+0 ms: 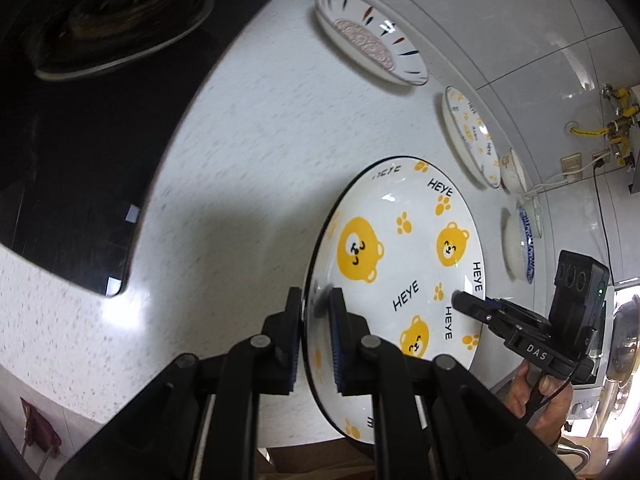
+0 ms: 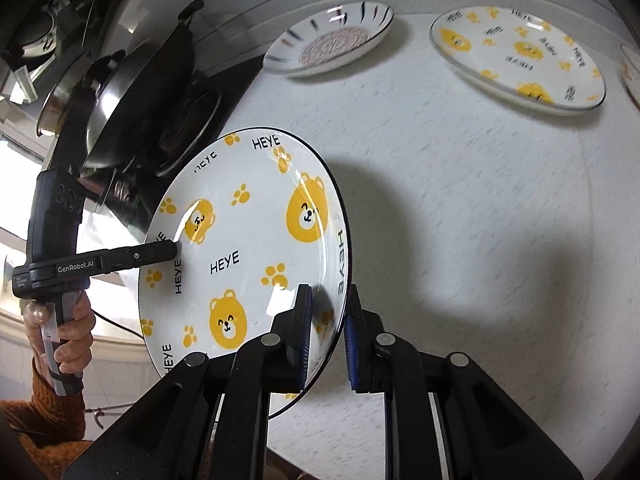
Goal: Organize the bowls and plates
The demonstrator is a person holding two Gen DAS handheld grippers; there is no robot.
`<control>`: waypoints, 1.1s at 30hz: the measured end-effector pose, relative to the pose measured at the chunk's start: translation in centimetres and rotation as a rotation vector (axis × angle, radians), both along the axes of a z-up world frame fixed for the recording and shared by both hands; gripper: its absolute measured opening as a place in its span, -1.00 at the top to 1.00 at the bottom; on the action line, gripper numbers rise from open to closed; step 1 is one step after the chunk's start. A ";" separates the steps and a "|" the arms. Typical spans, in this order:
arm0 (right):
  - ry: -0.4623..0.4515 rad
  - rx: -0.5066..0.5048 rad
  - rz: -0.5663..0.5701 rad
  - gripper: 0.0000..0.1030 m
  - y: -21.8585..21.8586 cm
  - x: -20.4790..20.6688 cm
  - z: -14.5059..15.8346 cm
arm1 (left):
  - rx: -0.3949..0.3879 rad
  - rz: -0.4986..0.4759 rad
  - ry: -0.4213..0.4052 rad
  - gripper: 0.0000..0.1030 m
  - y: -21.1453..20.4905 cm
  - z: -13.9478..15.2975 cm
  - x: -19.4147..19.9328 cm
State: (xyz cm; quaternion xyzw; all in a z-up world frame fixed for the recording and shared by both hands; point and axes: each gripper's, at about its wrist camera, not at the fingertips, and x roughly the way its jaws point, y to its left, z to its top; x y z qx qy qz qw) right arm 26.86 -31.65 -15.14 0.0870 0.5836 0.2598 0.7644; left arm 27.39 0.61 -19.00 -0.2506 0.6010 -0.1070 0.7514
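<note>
Left wrist view, far left: we see a black stovetop (image 1: 92, 128) set into a speckled white counter (image 1: 248, 160), with a dark pan on a burner at the top corner.
Left wrist view, lower middle: our left gripper (image 1: 316, 320) pinches the near rim of the bear plate (image 1: 396, 264), one pad under the rim and one on the plate's face.
Bear plate: white with yellow bears, paw prints and the word HEYE; it is tilted and held above the counter by both grippers.
Left wrist view, top middle: a striped plate (image 1: 372, 40) with a pink patterned centre lies on the counter near the wall.
Left wrist view, right of that: a second bear plate (image 1: 472, 136) lies by the wall, with small bowls (image 1: 516, 240) just beyond it.
Left wrist view, far right: our right gripper (image 1: 472, 304) grips the plate's opposite rim, a hand (image 1: 540, 396) on its handle.
Right wrist view, far left: a hand (image 2: 72, 332) in an orange sleeve holds the left gripper (image 2: 172, 250), which is clamped on the plate's far edge; a wok (image 2: 148, 92) sits on the stove behind.
Right wrist view, middle: the right gripper (image 2: 328, 340) is closed on the bear plate's (image 2: 248, 240) near rim, blue pads on either side.
Right wrist view, top right: the striped plate (image 2: 332, 44) and the second bear plate (image 2: 520, 52) rest on the counter (image 2: 460, 200), well apart from the held plate.
</note>
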 end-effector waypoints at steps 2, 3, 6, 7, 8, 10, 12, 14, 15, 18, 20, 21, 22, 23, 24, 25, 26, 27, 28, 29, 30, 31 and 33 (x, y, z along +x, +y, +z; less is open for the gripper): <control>0.021 -0.012 0.003 0.73 0.9 -0.6 -1.1 | -0.002 -0.001 0.016 0.77 0.4 -1.0 -0.5; 0.025 -0.020 0.002 0.73 1.2 -0.6 -1.4 | -0.003 -0.005 0.019 0.77 0.5 -1.3 -0.6; 0.040 -0.033 -0.014 0.72 1.5 -0.8 -2.1 | 0.007 -0.023 0.021 0.76 0.4 -2.0 -0.8; 0.045 -0.033 -0.019 0.73 1.5 -0.7 -2.2 | 0.002 -0.027 0.023 0.77 0.5 -2.2 -0.8; 0.051 -0.034 -0.026 0.73 1.6 -0.7 -2.3 | 0.000 -0.030 0.022 0.77 0.6 -2.3 -0.7; 0.051 -0.034 -0.028 0.73 2.0 -1.0 -2.3 | -0.001 -0.037 0.022 0.76 1.1 -2.6 -0.6; 0.045 -0.036 -0.027 0.73 2.5 -1.1 -2.1 | -0.003 -0.047 0.015 0.76 1.4 -2.6 -0.4; 0.041 -0.040 -0.027 0.73 2.8 -1.2 -2.0 | 0.011 -0.058 0.002 0.75 1.5 -2.5 -0.3; 0.042 -0.037 -0.029 0.73 2.9 -1.2 -2.1 | 0.022 -0.069 -0.009 0.75 1.4 -2.3 -0.3; 0.042 -0.045 -0.035 0.72 2.9 -1.3 -2.0 | 0.035 -0.095 -0.035 0.73 1.2 -2.2 -0.4; 0.048 -0.041 -0.041 0.71 2.7 -1.3 -2.1 | 0.040 -0.103 -0.050 0.72 1.3 -2.2 -0.4; 0.048 -0.043 -0.044 0.71 2.7 -1.2 -2.1 | 0.054 -0.110 -0.052 0.69 1.3 -2.1 -0.5; 0.046 -0.046 -0.045 0.71 2.7 -1.3 -2.1 | 0.063 -0.113 -0.052 0.68 1.2 -2.0 -0.4; 0.044 -0.047 -0.046 0.71 2.8 -1.3 -2.1 | 0.068 -0.117 -0.057 0.68 1.1 -2.0 -0.3; 0.045 -0.046 -0.046 0.71 2.7 -1.4 -2.1 | 0.070 -0.119 -0.067 0.68 1.2 -1.9 -0.4; 0.043 -0.045 -0.047 0.71 2.6 -1.4 -2.1 | 0.070 -0.112 -0.075 0.68 1.5 -1.7 -0.3; 0.041 -0.043 -0.052 0.71 2.4 -1.3 -2.0 | 0.068 -0.099 -0.076 0.68 1.8 -1.6 -0.3; 0.039 -0.039 -0.056 0.71 1.8 -1.5 -1.9 | 0.068 -0.091 -0.079 0.68 2.2 -1.4 -0.2; 0.037 -0.032 -0.062 0.71 1.4 -1.5 -1.8 | 0.070 -0.085 -0.088 0.68 2.5 -1.0 -0.2; 0.034 -0.027 -0.067 0.71 1.0 -1.5 -1.6 | 0.077 -0.085 -0.098 0.68 2.7 -0.6 -0.1; 0.028 -0.022 -0.073 0.71 0.4 -1.6 -1.3 | 0.089 -0.086 -0.111 0.68 2.8 -0.1 -0.1; 0.023 -0.019 -0.080 0.71 0.0 -1.7 -1.1 | 0.106 -0.086 -0.127 0.68 2.9 0.5 0.0; 0.014 -0.012 -0.094 0.65 -1.0 -1.7 -0.6 | 0.123 -0.084 -0.149 0.67 3.0 1.5 0.2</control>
